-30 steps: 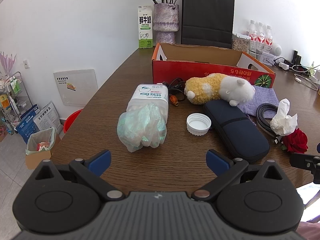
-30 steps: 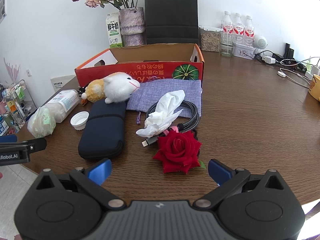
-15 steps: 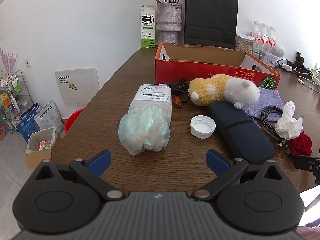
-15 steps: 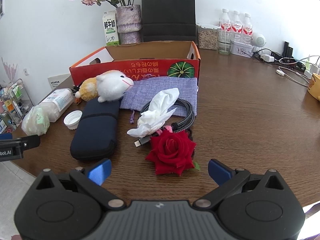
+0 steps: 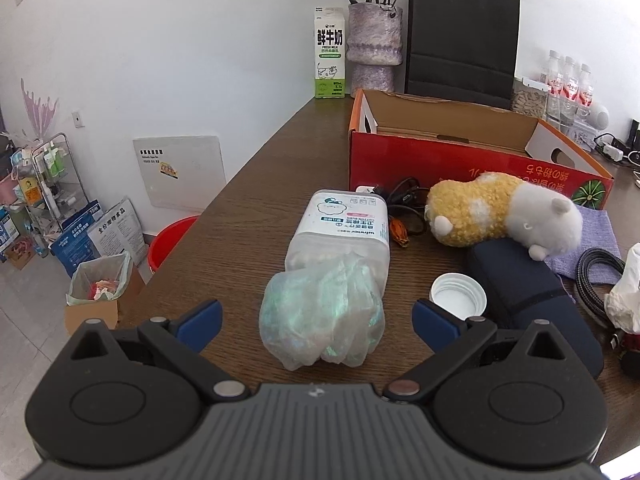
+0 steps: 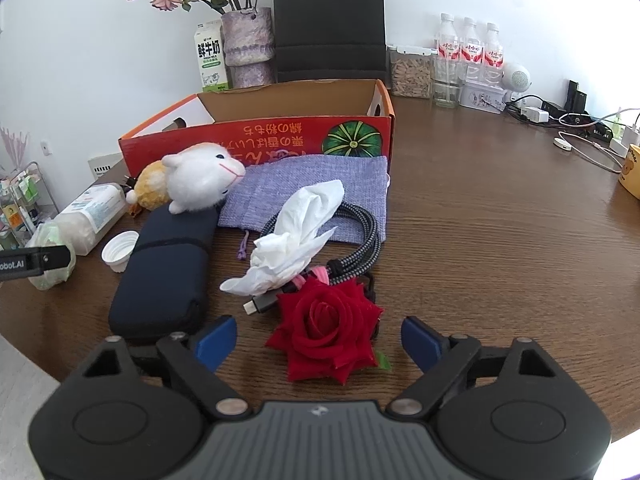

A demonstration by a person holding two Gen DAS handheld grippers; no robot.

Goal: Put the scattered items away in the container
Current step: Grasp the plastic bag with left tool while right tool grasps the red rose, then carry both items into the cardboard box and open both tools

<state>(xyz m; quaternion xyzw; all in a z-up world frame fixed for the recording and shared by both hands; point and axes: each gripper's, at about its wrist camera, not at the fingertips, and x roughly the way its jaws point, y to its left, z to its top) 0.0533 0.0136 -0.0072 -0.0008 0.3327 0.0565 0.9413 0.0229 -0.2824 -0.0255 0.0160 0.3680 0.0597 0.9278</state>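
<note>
left gripper [image 5: 316, 322]: blue pads spread wide, gripping nothing; the crinkly translucent bag [image 5: 320, 314] stuffed into the mouth of a clear plastic jar [image 5: 342, 232] lies between them, untouched. right gripper [image 6: 318, 338]: jaws closing, pads not yet touching the velvety red rose [image 6: 328, 328] between them.

ahead of the right gripper: crumpled white tissue [image 6: 296, 236] on a coiled braided cable [image 6: 360, 236], flat woven purple pouch [image 6: 316, 192]. to its left, oblong dark fabric case [image 6: 164, 272], ribbed white cap [image 6: 118, 250], fuzzy plush hamster [image 6: 196, 182] resting on the case's far end.

left view only: black cord tangle [image 5: 404, 204] behind the jar. right view only: the cable's plug end.

open red cardboard box [image 6: 260, 144] sits beyond all items; the hamster lies across the way to it on the wood-grain table [image 6: 500, 240].
</note>
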